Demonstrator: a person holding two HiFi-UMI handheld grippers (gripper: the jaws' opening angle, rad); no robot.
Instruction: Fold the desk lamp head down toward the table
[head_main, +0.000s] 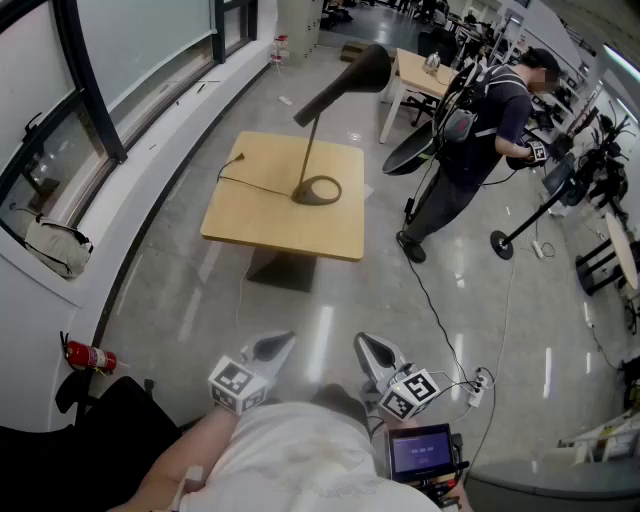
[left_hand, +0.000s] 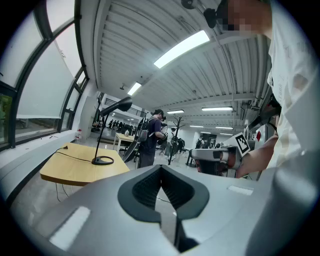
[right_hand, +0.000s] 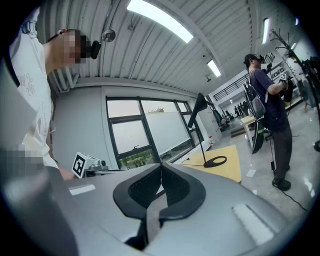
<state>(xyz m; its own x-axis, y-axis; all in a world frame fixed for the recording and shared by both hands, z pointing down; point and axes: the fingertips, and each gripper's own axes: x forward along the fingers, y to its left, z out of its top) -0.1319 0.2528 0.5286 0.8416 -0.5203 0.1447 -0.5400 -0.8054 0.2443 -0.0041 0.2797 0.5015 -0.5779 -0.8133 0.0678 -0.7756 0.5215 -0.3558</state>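
The lamp (head_main: 345, 85) stood in the middle of the table (head_main: 250, 210) with its head raised, so nothing was folded yet. The left hand-held gripper (head_main: 272, 348) and right hand-held gripper (head_main: 368, 350), both closed tight and empty, hung well short of the table, probably because the person had yet to walk up.

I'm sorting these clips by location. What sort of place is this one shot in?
Probably an open lab or workshop hall, not a home: a wooden table with a desk lamp stands alone on a polished floor, a person wearing a backpack stands nearby, and strip lights run overhead.
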